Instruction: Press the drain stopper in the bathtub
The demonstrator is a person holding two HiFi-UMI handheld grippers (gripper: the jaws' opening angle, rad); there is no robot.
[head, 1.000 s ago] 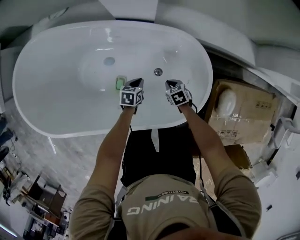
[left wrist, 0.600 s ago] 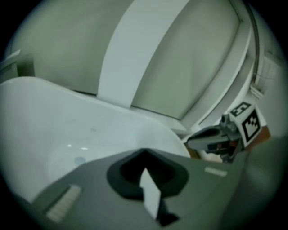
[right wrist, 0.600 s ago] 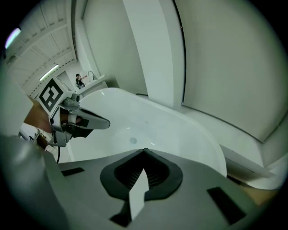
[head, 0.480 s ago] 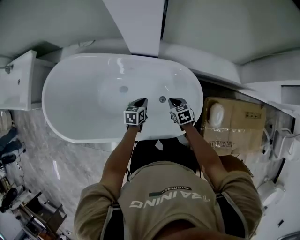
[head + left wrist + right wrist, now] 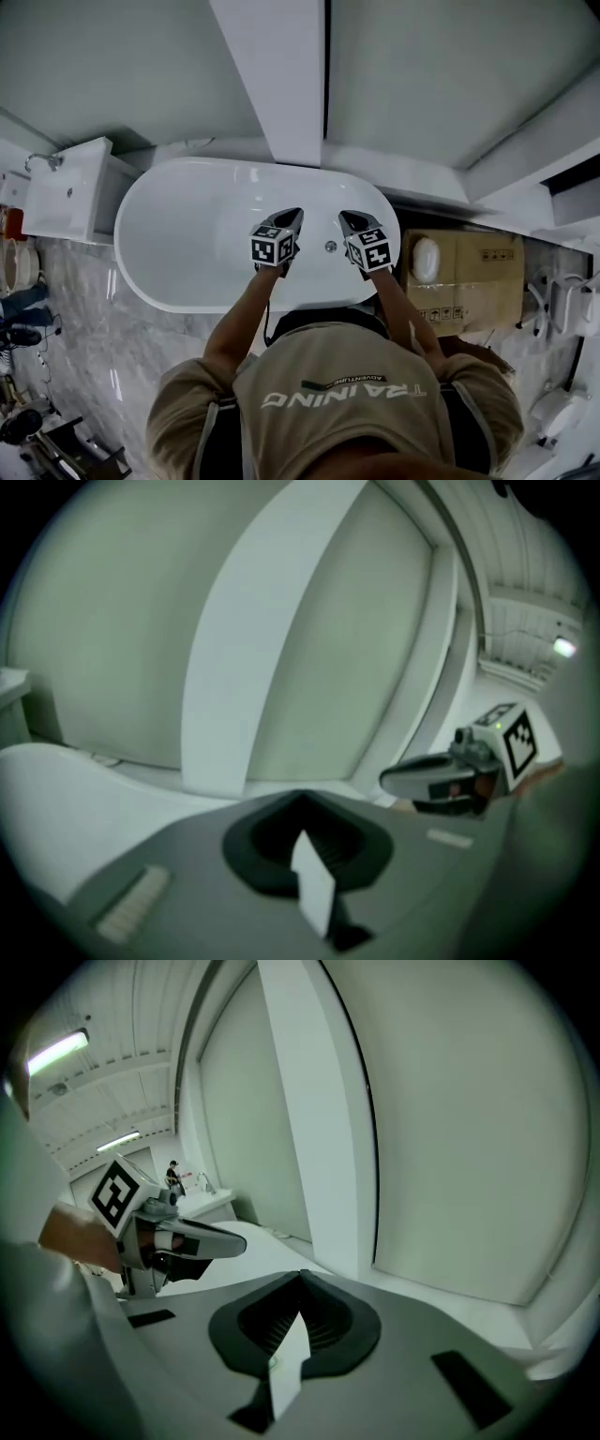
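The white oval bathtub (image 5: 178,244) lies below me in the head view. Both grippers hover over its near right part, tips aimed at the wall. My left gripper (image 5: 292,217) is shut and empty; in its own view its jaws (image 5: 302,803) meet at a point before the white wall. My right gripper (image 5: 347,218) is likewise shut with nothing held (image 5: 302,1274). A small round metal fitting (image 5: 330,247) shows on the tub between the two grippers. I cannot make out the stopper on the tub floor. Each gripper view shows the other gripper (image 5: 450,775) (image 5: 178,1237) alongside.
A white pillar (image 5: 281,84) rises behind the tub. A white cabinet (image 5: 70,197) with a tap stands at the left. A cardboard box (image 5: 469,272) with a white round item (image 5: 425,260) sits to the right. Marble floor (image 5: 84,319) runs along the near left.
The head view has tilted up toward the wall, so the tub sits lower and smaller. Both grippers have risen, staying side by side. The green item by the left gripper is out of sight.
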